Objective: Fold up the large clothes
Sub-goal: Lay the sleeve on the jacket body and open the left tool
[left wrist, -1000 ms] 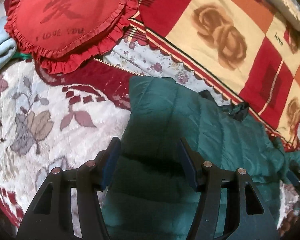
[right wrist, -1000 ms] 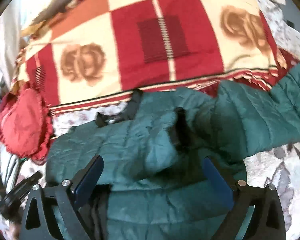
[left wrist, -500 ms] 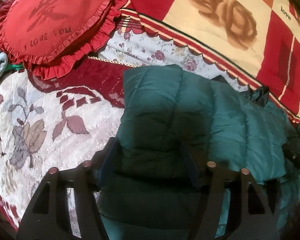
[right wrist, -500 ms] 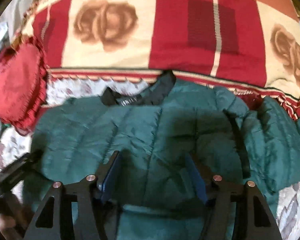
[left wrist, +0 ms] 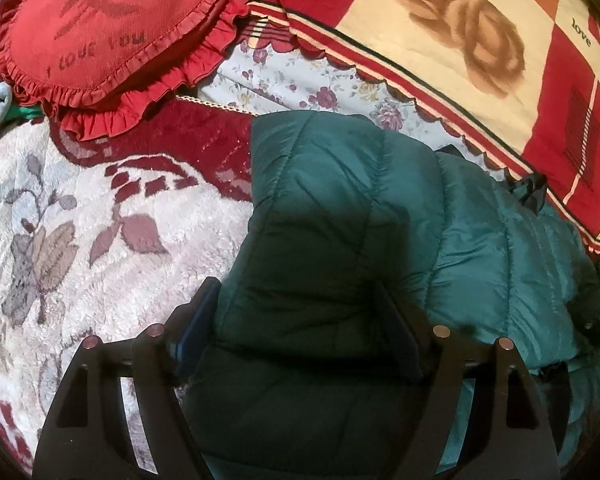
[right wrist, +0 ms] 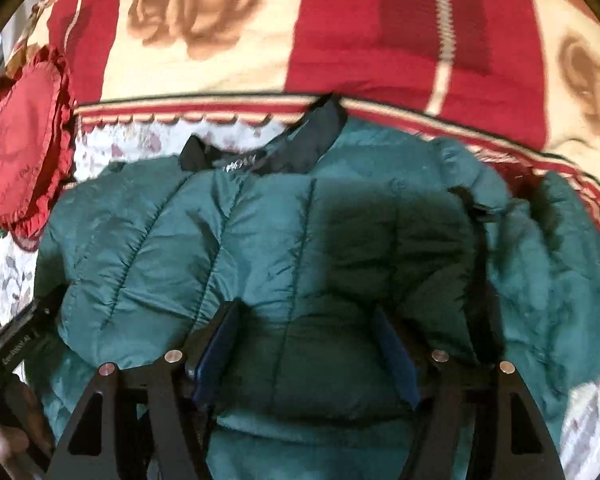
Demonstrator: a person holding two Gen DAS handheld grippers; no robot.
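You've got the jacket lying on the bed, folded edge up by the collar. Both grippers, left and right, have jaws clamped on bunched padding, so the fold lands square.

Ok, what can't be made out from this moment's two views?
- Left view: jacket hem, cut off by the bottom edge and hidden behind the left gripper.
- Right view: collar label, too blurred to read.
- Right view: right sleeve, cut off at the right edge.
- Right gripper: whether it pinches fabric, unclear.
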